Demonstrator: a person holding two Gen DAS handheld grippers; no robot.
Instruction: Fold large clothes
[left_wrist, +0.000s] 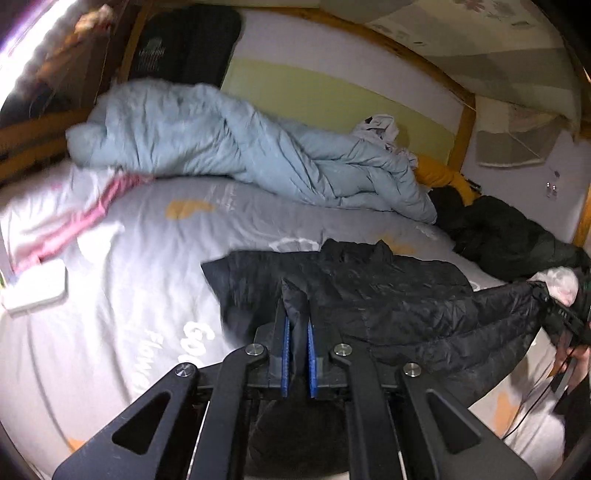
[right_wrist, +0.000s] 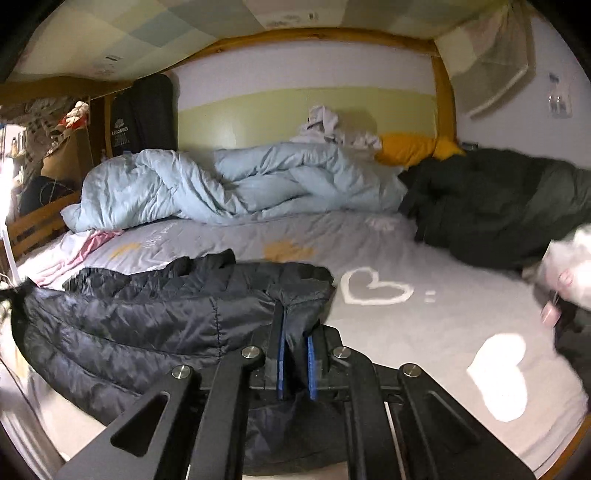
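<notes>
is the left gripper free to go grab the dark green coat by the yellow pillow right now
Probably not: the left gripper is shut on the black jacket, and the dark green coat lies further back across the bed.

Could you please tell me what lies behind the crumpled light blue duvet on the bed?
Behind the light blue duvet sit a pale crumpled garment and a mustard-yellow pillow, against the green-and-white wall. The duvet hides their lower parts and the mattress there.
</notes>
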